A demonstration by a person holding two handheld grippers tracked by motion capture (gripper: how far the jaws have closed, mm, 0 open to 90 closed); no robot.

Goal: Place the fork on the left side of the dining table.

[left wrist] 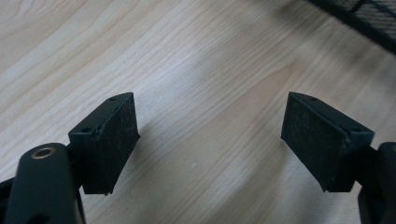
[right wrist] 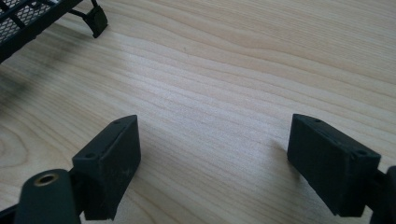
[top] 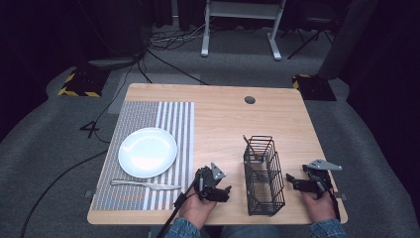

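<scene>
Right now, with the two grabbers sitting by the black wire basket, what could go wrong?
The tall, narrow wire basket stands between the left gripper and the right gripper, so a sideways bump might tip it. Something thin leans inside it; pulling that out carelessly may drag the basket along. The knife lies flat on the striped placemat beside the plate, so open jaws might skid off it or nudge the plate.

White plate [top: 147,151], striped placemat [top: 148,119]

Light wooden table [top: 223,119], striped placemat [top: 148,148] at left, black wire basket [top: 263,176] at right
</scene>
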